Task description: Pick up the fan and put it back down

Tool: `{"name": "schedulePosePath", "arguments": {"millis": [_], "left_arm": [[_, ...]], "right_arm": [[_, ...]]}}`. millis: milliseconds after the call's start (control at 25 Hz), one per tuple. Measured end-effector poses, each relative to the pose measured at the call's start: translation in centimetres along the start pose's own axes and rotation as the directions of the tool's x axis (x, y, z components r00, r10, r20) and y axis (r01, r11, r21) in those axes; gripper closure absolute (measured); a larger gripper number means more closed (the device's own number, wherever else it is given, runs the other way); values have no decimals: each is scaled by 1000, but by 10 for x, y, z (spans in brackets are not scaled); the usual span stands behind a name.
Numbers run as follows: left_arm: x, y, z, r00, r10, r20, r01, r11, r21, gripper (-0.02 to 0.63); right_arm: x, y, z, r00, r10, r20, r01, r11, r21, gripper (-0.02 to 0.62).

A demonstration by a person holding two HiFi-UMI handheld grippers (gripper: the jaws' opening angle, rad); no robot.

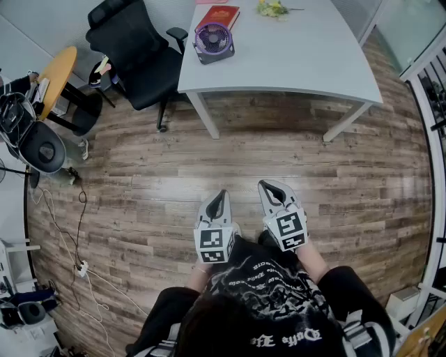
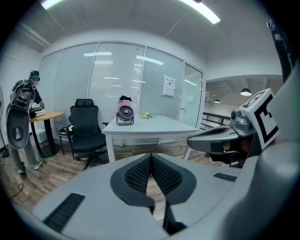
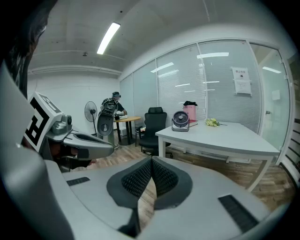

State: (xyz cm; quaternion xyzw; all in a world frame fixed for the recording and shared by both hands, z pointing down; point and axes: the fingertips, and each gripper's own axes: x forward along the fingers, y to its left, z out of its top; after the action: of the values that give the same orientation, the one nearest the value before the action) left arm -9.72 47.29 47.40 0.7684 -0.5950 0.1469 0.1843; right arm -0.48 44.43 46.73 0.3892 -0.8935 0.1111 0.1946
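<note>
Left tongs [image 1: 220, 195]: pads pressed together, nothing between them; held low in front of the body, over the floor [image 1: 139, 202].
Right tongs [image 1: 269, 185]: pads likewise together, nothing held; carried just beside the left pair.
Fan [image 1: 213, 40]: upright near the left edge of the surface [image 1: 300, 63], well apart from both tongs; untouched.
Neighbours: book [image 1: 217, 15] just behind the fan, contact not determinable; chair [image 1: 132, 59] left of the surface.
Done: nothing, as judged; no approach, grip or lift is shown.
Remaining: the whole task. The surface is to be reached, a pair of tongs opened, the fan gripped, lifted and set back down.
Caution: the fan sits close to the edge, so a sideways nudge during the grasp is judged a risk.
</note>
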Motion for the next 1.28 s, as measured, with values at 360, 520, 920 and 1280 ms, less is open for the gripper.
{"name": "schedulePosePath", "arguments": {"millis": [360, 520, 920, 1280], "left_arm": [[-24, 15, -7, 1000, -9, 27, 8, 1000, 13, 586], [-25, 14, -7, 999, -10, 46, 10, 1000, 2, 586], [-21, 8, -8, 990, -135, 45, 138, 989, -56, 314], [-26, 12, -10, 972, -231, 33, 231, 973, -8, 313]], "right_arm": [[-9, 21, 1, 999, -45, -6, 45, 999, -27, 589], [-12, 14, 2, 997, -73, 16, 73, 997, -24, 589], [-16, 2, -6, 999, -48, 25, 46, 997, 62, 361], [-14, 18, -13, 997, -73, 13, 72, 995, 75, 262]]}}
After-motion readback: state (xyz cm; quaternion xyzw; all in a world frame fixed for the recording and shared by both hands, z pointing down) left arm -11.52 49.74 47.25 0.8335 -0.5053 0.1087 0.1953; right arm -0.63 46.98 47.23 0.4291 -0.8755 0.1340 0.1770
